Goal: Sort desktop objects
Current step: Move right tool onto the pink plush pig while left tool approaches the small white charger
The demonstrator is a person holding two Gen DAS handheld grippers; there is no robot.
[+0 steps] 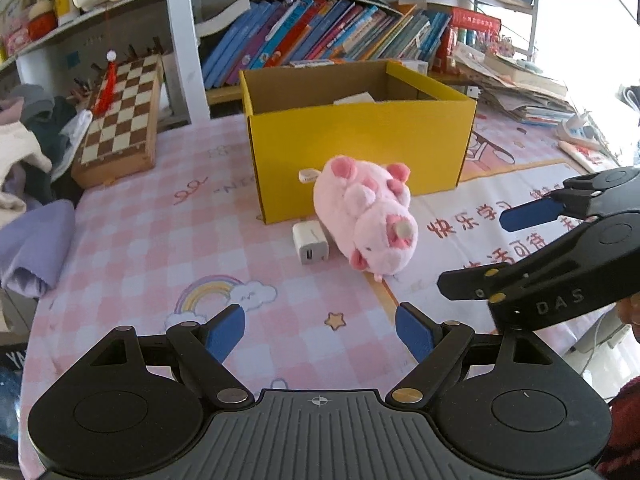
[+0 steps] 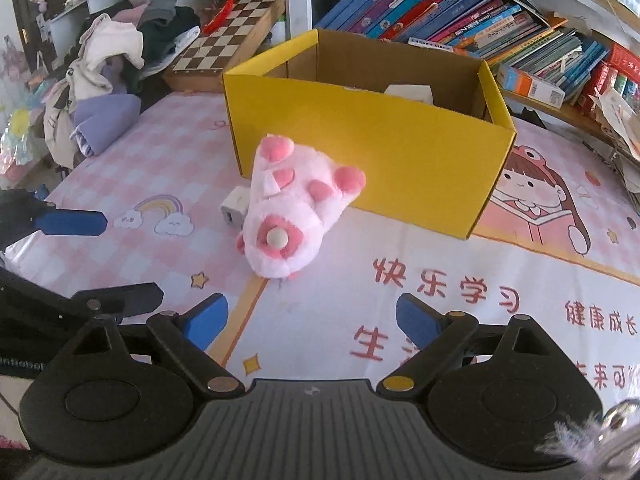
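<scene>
A pink plush toy [image 1: 364, 212] [image 2: 292, 208] lies on the pink checked table mat, right in front of an open yellow cardboard box [image 1: 360, 136] [image 2: 380, 152]. A small white charger cube [image 1: 310, 242] [image 2: 236, 208] touches the plush's left side. Something white [image 2: 410, 92] lies inside the box. My left gripper [image 1: 320, 320] [image 2: 120, 258] is open and empty, short of the charger and plush. My right gripper [image 2: 311, 312] [image 1: 484, 248] is also open and empty, its fingers just short of the plush.
A wooden chessboard [image 1: 120, 116] [image 2: 228, 40] leans at the back left beside a pile of clothes [image 1: 24, 152]. A purple cloth [image 1: 36, 248] lies at the table's left edge. Shelved books [image 1: 320, 32] stand behind the box, and stacked papers [image 1: 520, 84] sit at the right.
</scene>
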